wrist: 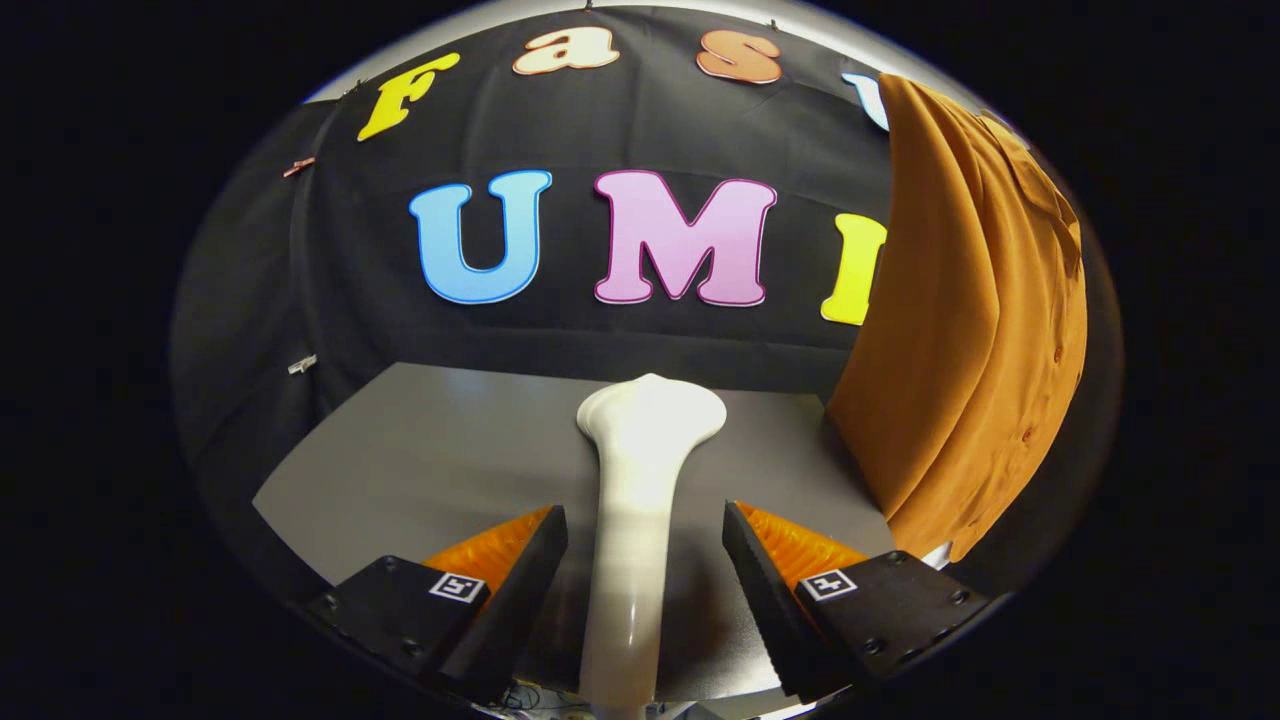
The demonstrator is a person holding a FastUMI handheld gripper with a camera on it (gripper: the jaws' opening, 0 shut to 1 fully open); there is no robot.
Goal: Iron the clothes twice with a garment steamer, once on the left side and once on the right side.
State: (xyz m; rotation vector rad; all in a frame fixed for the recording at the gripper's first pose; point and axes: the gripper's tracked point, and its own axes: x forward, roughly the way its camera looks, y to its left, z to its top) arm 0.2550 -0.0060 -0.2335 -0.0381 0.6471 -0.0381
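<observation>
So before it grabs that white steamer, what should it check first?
1. Steamer handle lies between the fingers: ok.
2. Gripper open wide enough, a gap either side of the handle: ok.
3. Fingers pressing on the handle: not ok, not yet closed.
4. Steamer head points beyond the fingers over the grey table: ok.
5. Orange shirt hangs ahead to the right: ok.
6. Steam on: cannot tell.

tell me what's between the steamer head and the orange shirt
Nothing: in the gripper view only bare grey table separates the steamer head from the hanging shirt. The steamer handle runs between the open gripper fingers, untouched.
</observation>
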